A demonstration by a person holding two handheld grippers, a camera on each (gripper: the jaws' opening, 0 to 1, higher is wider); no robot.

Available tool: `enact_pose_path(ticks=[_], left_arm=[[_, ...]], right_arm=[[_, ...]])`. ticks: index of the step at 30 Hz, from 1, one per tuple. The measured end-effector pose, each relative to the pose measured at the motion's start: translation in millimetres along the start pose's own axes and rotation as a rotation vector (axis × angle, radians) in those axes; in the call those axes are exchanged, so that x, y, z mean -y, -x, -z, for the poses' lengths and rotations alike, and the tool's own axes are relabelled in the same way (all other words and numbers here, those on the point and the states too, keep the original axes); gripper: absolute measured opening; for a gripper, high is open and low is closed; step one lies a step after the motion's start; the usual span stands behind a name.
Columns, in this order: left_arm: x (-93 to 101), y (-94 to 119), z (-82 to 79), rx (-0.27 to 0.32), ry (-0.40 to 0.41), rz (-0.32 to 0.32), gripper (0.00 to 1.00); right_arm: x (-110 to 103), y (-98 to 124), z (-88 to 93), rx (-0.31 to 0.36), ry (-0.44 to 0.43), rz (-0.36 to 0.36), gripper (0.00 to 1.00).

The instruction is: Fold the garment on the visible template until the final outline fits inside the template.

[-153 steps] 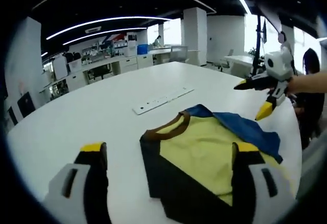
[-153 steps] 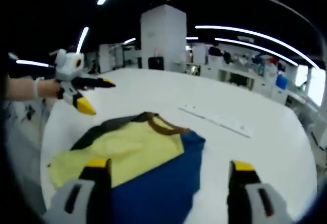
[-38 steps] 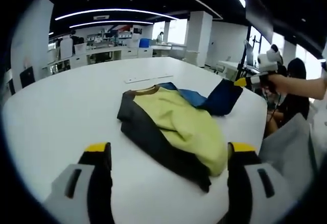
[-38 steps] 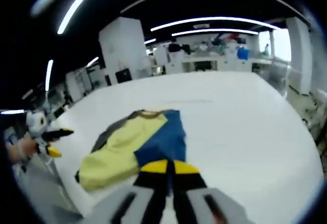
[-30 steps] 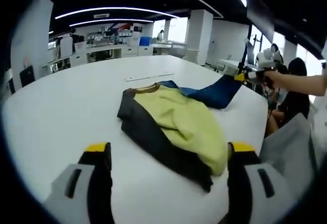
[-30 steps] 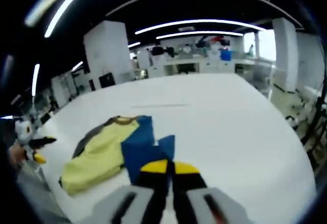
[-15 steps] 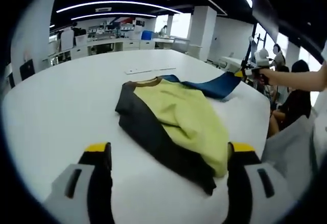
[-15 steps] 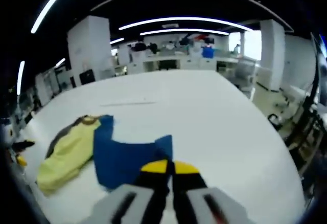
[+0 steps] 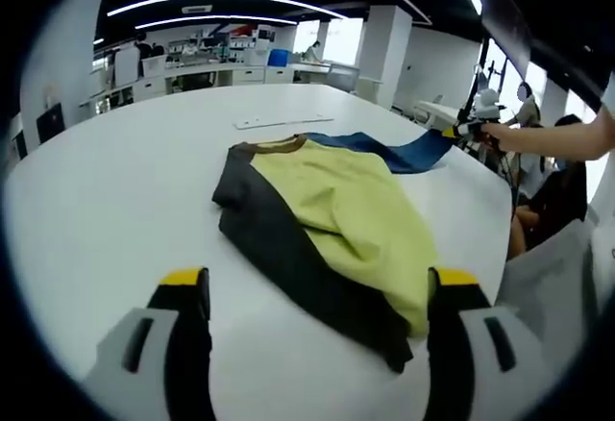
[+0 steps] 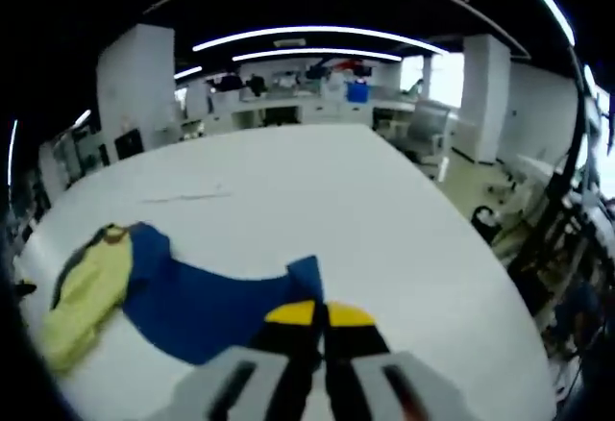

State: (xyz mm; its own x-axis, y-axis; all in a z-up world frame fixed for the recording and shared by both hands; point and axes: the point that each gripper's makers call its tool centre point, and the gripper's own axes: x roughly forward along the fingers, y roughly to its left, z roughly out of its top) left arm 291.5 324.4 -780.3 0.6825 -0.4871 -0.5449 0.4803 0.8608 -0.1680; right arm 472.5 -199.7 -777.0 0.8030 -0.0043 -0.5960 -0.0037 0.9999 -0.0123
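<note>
one claw (image 10: 320, 320) clamped on sleeve (image 10: 226, 296)

Large white round-edged table (image 9: 115, 200) carried the load. A garment (image 9: 327, 219) in yellow, black and blue lay spread on it, its blue sleeve (image 10: 202, 306) stretched out toward the table edge. A thin white strip (image 9: 283, 122) lay flat beyond the collar.
</note>
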Motion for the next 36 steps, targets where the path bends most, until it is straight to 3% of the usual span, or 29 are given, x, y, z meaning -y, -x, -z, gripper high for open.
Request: enact_pose_path(ticks=[8,22,29,32,36], left_arm=[[-1.9,-2,5.5,-0.011,0.009,-0.005,0.91],[-3.1,0,12.3,-0.029,0.026,-0.019,0.91],[-3.3,1,13.8,-0.030,0.031,-0.024,0.91],[-4.1,1,13.0,-0.026,0.033,-0.024,0.91],[-4.1,1,13.2,-0.023,0.035,-0.022,0.91]], right_arm=[[41,-21,14.6,-0.045,-0.024,0.090,0.00],[47,-28,30.2,-0.080,-0.052,0.124,0.00],[38,-14,31.0,-0.092,-0.046,0.118,0.00],[36,-12,30.0,-0.082,-0.002,0.116,0.00],[38,-9,25.2,-0.049,-0.026,0.088,0.13]])
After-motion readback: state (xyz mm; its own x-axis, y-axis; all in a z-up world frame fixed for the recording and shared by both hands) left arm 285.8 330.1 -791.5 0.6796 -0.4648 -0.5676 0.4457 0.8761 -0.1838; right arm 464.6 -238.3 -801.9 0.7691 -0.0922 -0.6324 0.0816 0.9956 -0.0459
